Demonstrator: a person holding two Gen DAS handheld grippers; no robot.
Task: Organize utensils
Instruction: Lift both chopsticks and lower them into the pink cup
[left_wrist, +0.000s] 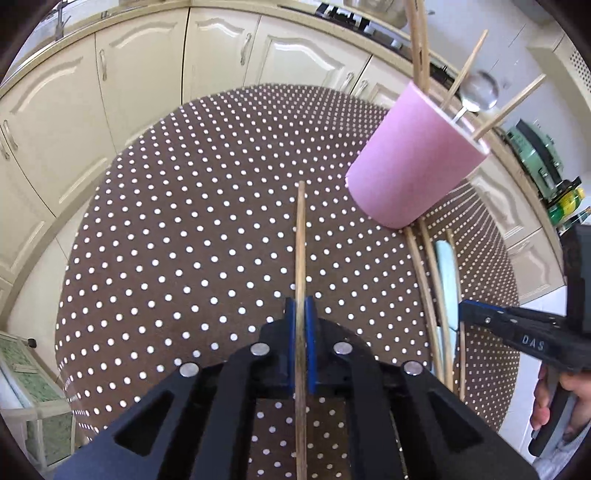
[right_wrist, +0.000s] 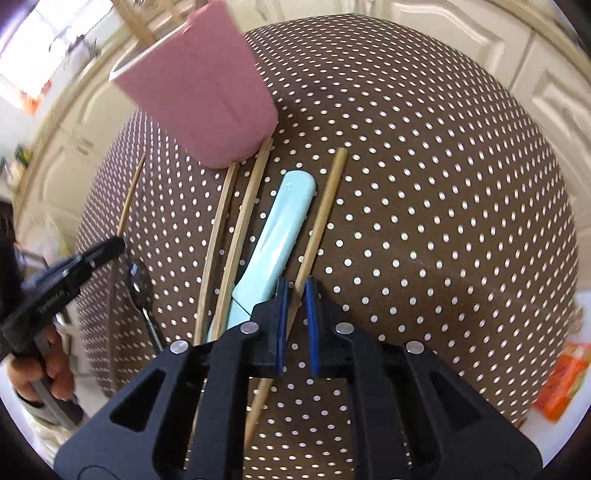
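Above a round table draped in a brown polka-dot cloth (left_wrist: 184, 221), the left gripper (left_wrist: 300, 314) is clenched on a single wooden chopstick (left_wrist: 301, 236) that runs forward from between its blue pads, while the right gripper (right_wrist: 296, 295) has its pads closed against another chopstick (right_wrist: 325, 206) lying on the cloth. Just beside that one rests a pale blue-handled utensil (right_wrist: 280, 229), then two more chopsticks (right_wrist: 240, 221) whose far ends touch the base of a pink utensil holder (right_wrist: 203, 92). The holder stands near the table's edge, with chopsticks and a metal spoon (left_wrist: 480, 92) upright inside. Cream kitchen cabinets (left_wrist: 110, 92) curve behind.
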